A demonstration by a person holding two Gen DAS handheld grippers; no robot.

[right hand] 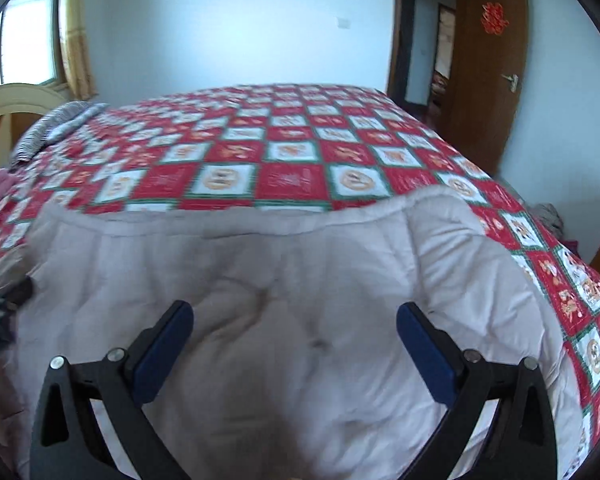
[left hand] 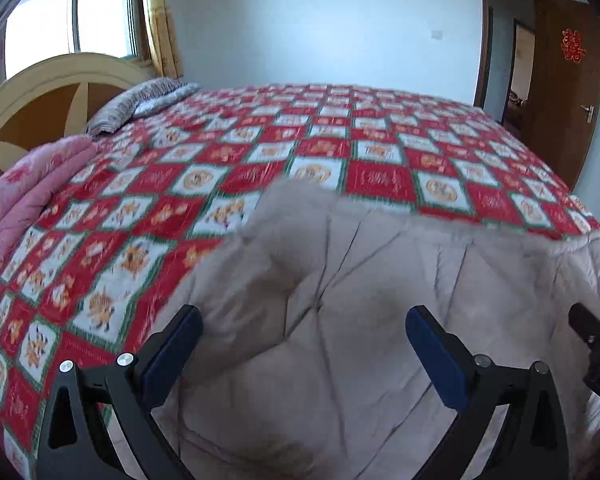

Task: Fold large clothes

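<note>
A large beige quilted garment [left hand: 360,300] lies spread on the near part of the bed, its far hem reaching onto the red checked bedspread [left hand: 260,140]. My left gripper [left hand: 304,320] hovers over the garment's left half, open, with nothing between its blue pads. In the right wrist view the same garment [right hand: 260,280] fills the lower frame, and my right gripper [right hand: 294,316] hangs open above its middle. The right gripper's black tip [left hand: 592,336] shows at the right edge of the left wrist view.
A folded pink quilt [left hand: 28,196] and a striped pillow [left hand: 140,104] lie at the bed's left end by the cream headboard [left hand: 40,92]. A window [left hand: 72,16] is behind it. A brown door [right hand: 488,76] stands open at the far right.
</note>
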